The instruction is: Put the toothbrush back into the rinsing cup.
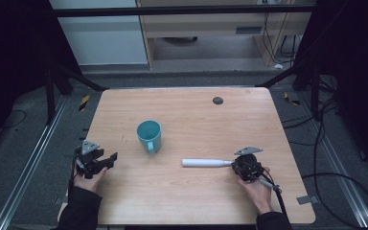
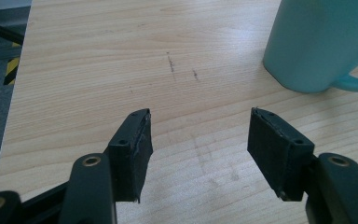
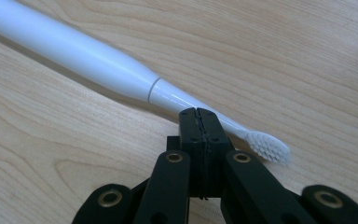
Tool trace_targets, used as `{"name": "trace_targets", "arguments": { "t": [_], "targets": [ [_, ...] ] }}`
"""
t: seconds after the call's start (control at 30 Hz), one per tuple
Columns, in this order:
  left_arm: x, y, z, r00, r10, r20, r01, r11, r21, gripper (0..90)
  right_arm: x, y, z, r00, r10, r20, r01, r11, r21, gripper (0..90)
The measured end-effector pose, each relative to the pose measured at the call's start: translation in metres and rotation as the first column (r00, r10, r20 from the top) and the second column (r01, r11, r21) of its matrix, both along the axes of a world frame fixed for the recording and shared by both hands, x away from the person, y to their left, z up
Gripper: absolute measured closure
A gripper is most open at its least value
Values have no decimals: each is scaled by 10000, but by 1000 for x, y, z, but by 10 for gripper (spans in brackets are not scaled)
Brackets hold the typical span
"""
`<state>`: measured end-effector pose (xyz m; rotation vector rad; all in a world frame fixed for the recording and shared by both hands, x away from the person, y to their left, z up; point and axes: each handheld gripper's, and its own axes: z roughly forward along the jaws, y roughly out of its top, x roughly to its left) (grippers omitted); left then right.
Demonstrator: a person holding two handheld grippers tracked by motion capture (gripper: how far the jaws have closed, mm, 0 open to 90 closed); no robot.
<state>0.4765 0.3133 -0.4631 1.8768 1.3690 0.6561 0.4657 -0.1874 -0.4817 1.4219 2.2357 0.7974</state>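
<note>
A teal mug (image 1: 149,135) stands upright on the wooden table (image 1: 196,206), its handle toward the near side. A white electric toothbrush (image 1: 206,163) lies flat to its right, bristle end pointing right. My right gripper (image 1: 235,165) sits at that bristle end. In the right gripper view its jaws (image 3: 199,114) are pressed together with nothing between them, their tips right against the toothbrush's (image 3: 74,51) thin neck. My left gripper (image 1: 111,159) rests near the table's left edge, open and empty (image 2: 198,140), with the mug (image 2: 321,42) ahead to its right.
A small dark round cap (image 1: 217,100) is set in the table near the far edge. Cables and metal frame legs surround the table on the floor. A cable trails from the right gripper over the near right corner.
</note>
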Motion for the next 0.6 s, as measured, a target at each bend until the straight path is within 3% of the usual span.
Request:
{"name": "trace_targets", "arguments": {
  "t": [0.6],
  "targets": [
    [0, 1, 0, 10000, 5, 9, -5, 10000, 8, 395, 19, 6, -1, 9996, -193, 191, 194, 9998, -25, 900]
  ]
}}
